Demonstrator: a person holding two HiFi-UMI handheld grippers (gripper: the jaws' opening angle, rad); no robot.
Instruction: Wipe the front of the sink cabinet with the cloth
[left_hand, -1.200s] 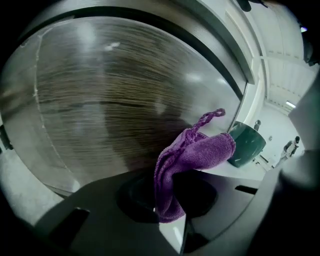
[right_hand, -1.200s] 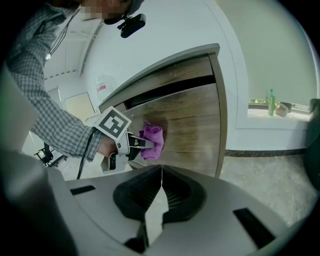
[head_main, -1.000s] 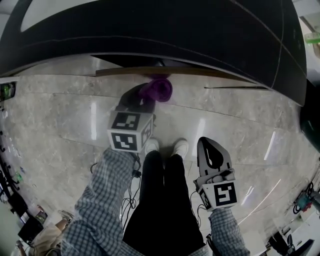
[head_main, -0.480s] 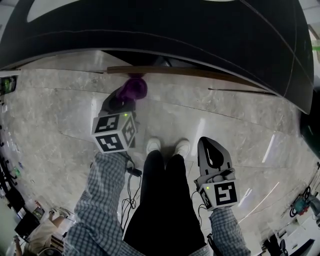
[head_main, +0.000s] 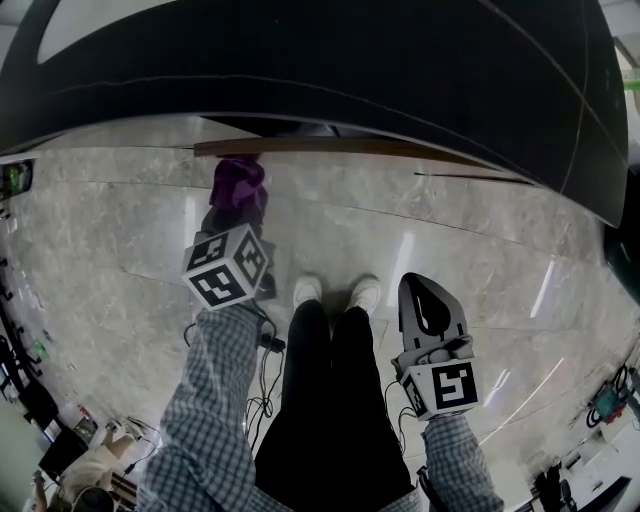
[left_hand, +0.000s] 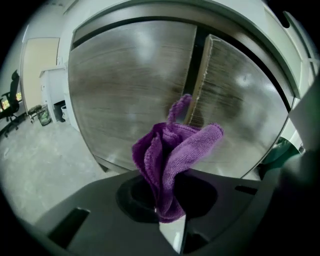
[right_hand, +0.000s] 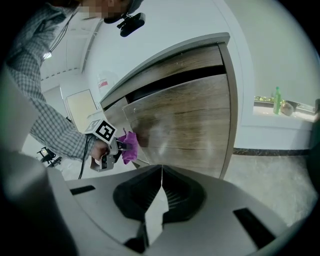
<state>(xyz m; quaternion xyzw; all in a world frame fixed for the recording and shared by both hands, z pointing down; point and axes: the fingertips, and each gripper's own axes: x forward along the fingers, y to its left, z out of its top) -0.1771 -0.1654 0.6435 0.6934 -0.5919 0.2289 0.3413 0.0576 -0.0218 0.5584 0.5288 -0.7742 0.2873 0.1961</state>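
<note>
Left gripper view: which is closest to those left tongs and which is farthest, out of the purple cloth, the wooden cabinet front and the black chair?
1. Purple cloth: pinched in the left tongs themselves.
2. Wooden cabinet front: straight ahead, just beyond the cloth.
3. Black chair: far off at the left edge, across the floor.

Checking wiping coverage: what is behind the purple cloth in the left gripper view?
Behind the purple cloth, held in the left claw, is the wooden cabinet front, with a dark gap beside a door edge. The patch directly behind the cloth is covered.
</note>
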